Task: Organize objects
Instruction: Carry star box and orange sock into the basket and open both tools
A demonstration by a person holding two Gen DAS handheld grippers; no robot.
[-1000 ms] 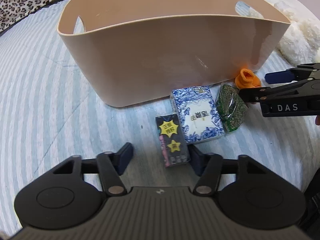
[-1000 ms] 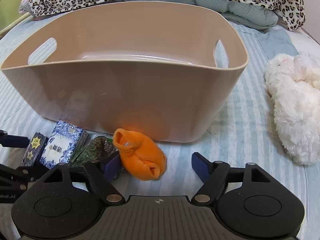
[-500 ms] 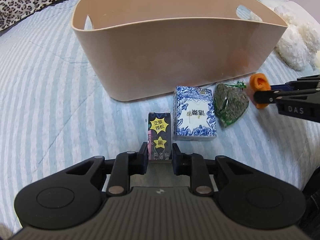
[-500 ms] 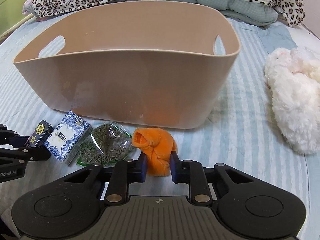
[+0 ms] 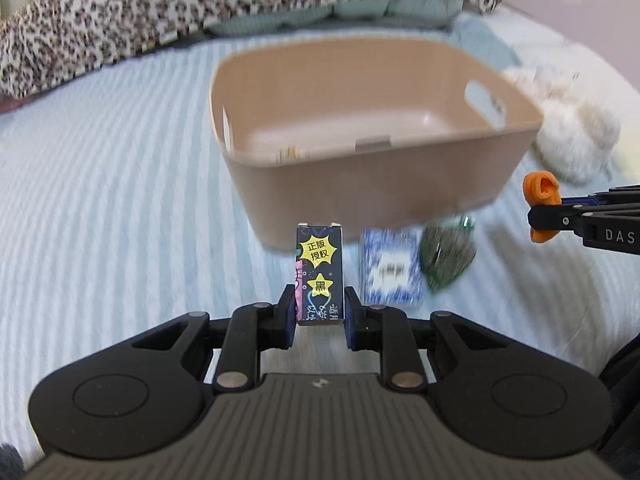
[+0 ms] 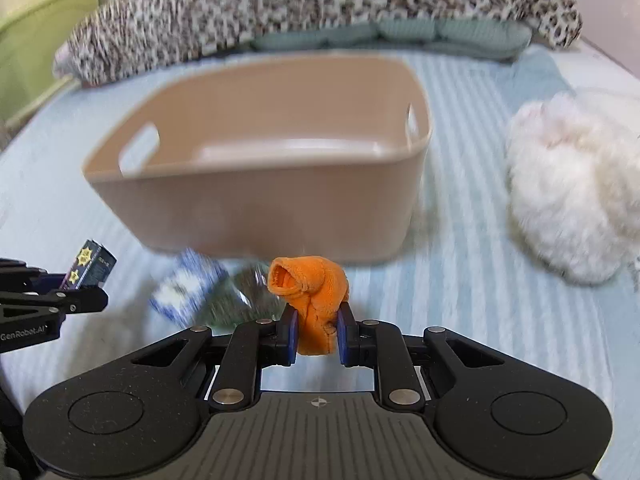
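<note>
My left gripper (image 5: 318, 312) is shut on a small black box with yellow stars (image 5: 319, 270) and holds it upright above the striped bedspread. My right gripper (image 6: 317, 334) is shut on an orange cloth bundle (image 6: 312, 296), also lifted off the bed. Each gripper shows in the other's view: the right gripper (image 5: 548, 214) with the orange bundle (image 5: 541, 188), and the left gripper (image 6: 86, 294) with the black box (image 6: 90, 264). A beige tub (image 5: 376, 184) (image 6: 260, 200) stands just beyond. A blue-patterned box (image 5: 390, 272) and a green packet (image 5: 448, 256) lie in front of it.
A white fluffy plush (image 6: 576, 184) lies to the right of the tub. A leopard-print blanket (image 6: 320, 4) and a grey-green pillow (image 6: 392, 36) run along the back of the bed. The striped bedspread (image 5: 112, 200) stretches to the tub's left.
Both grippers closed on their objects, the left on the black box and the right on the orange bundle, then lifted them off the bed. The tub's inside now shows.
</note>
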